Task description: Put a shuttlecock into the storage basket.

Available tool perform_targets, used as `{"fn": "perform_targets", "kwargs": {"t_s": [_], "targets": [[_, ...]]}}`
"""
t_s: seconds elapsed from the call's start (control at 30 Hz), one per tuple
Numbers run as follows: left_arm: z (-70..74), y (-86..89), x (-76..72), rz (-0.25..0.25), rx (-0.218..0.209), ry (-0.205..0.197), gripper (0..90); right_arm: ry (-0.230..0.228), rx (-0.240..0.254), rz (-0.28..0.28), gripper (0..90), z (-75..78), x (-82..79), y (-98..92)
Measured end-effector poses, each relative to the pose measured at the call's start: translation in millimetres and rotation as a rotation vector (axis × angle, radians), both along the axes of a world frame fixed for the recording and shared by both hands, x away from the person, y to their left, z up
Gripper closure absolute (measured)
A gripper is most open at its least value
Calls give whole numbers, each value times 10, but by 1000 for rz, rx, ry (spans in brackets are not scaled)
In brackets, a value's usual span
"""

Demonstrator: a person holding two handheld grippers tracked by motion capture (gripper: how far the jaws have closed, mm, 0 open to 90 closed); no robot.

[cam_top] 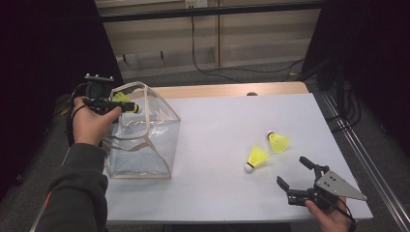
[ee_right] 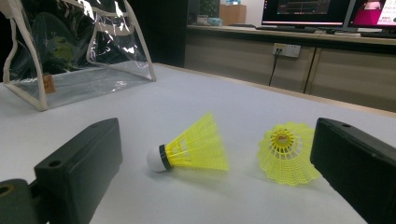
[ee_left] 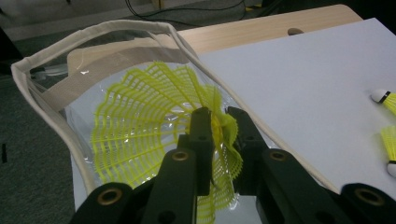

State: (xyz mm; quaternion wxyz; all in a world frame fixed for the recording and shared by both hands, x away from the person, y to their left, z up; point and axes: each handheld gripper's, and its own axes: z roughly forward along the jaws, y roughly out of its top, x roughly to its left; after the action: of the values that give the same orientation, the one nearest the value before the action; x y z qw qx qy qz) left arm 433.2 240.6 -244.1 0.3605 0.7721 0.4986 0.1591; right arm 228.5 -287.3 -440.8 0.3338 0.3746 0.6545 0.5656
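A person's left hand holds my left gripper (cam_top: 129, 108) over the mouth of a clear plastic bag (cam_top: 145, 145) with beige trim, standing at the table's left side. In the left gripper view the jaws (ee_left: 218, 116) pinch the edge of a yellow shuttlecock's skirt (ee_left: 140, 121) just above the bag's rim (ee_left: 28, 88). Two more yellow shuttlecocks (cam_top: 256, 158) (cam_top: 278, 141) lie on the white table at the right. My right gripper (cam_top: 291, 170) rests near the front right corner, open and aimed at them. Both shuttlecocks (ee_right: 196, 147) (ee_right: 285, 151) lie just ahead of its spread jaws, untouched.
The white table top (cam_top: 217, 125) has a wooden strip (cam_top: 232, 90) along its far edge. Cables run over the floor behind the table. Wooden cabinets and lit monitors (ee_right: 303, 9) stand in the background of the right gripper view.
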Motion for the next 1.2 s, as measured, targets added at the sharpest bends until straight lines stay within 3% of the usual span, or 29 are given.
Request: {"fn": "perform_targets", "kwargs": {"t_s": [0.2,0.7,1.2], "targets": [[4,7,0,11,10,-14,761,0,-3,2,21,2,-3,6],[-57,-23,40,24,24,-2,660,-2,-3,1,21,4,-5,4],[-100,-38,51,19,31,1,657,-2,-1,3,21,5,-7,9]]}}
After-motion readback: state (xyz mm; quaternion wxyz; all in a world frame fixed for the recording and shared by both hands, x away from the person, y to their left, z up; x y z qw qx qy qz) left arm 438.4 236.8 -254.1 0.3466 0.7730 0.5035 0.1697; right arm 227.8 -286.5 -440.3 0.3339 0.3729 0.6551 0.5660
